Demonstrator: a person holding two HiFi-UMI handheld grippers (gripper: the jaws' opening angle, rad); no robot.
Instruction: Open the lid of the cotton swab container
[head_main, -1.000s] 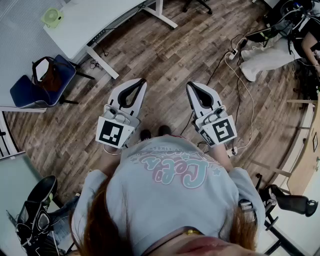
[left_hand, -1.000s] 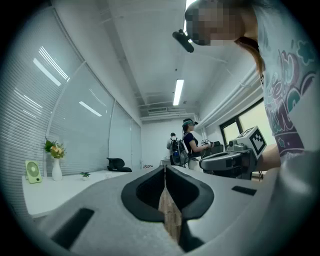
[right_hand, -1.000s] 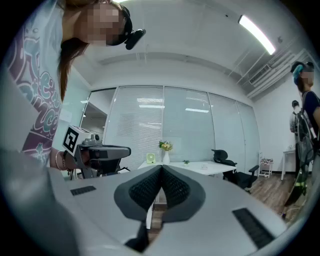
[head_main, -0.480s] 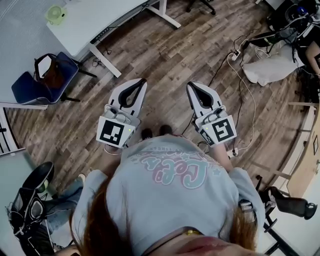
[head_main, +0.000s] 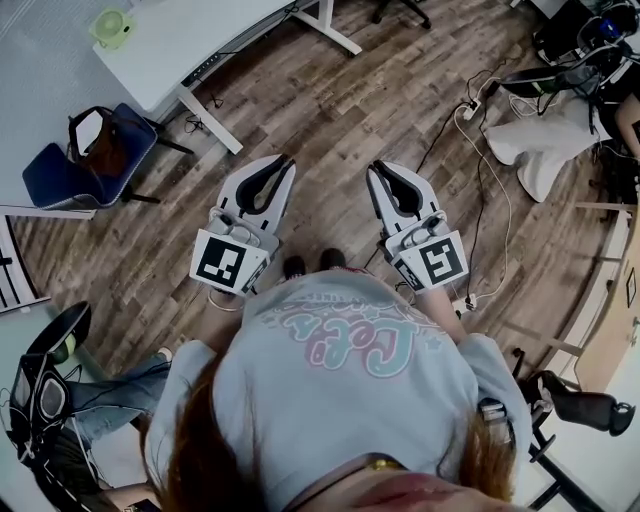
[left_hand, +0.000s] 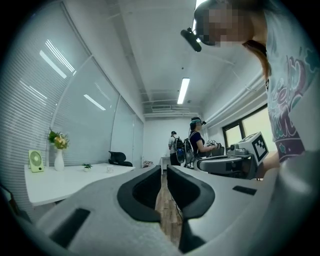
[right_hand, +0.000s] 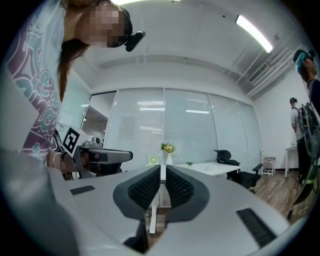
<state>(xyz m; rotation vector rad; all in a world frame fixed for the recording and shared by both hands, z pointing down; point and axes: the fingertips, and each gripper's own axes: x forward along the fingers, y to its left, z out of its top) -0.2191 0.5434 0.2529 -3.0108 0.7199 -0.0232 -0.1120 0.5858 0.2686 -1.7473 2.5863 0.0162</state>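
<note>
The cotton swab container shows in no view; neither it nor its lid is on the floor below or on the part of the white tabletop (head_main: 190, 45) that can be seen. Going by the task alone, it is probably a small, light plastic tub with smooth, slippery walls that would slide or tip if the lid were pulled one-handed. A likely plan is for one pair of tongs to pinch the body low down while the other takes the lid at its rim or tab, gently, since thin plastic flexes and swabs spill.

The left tongs (left_hand: 163, 170) stand narrow, the jaws all but together with only floor seen through the slit. The jaws of the right tongs (right_hand: 162, 171) have just been opening a hair, yet they are still nearly closed, and nothing lies between their ribbed dark pads. Both point level over the floor, side by side but apart, and their shells are matte pale grey and curved. Each carries a marker cube (head_main: 222, 262).

Beneath them runs a brown wood-plank floor (head_main: 330, 110), with loose cables (head_main: 485, 150) at the right. The tabletop holds a small green fan (head_main: 110, 28) and a white vase of flowers (left_hand: 59, 152). A padded blue chair (head_main: 55, 180) sits beside it.
</note>
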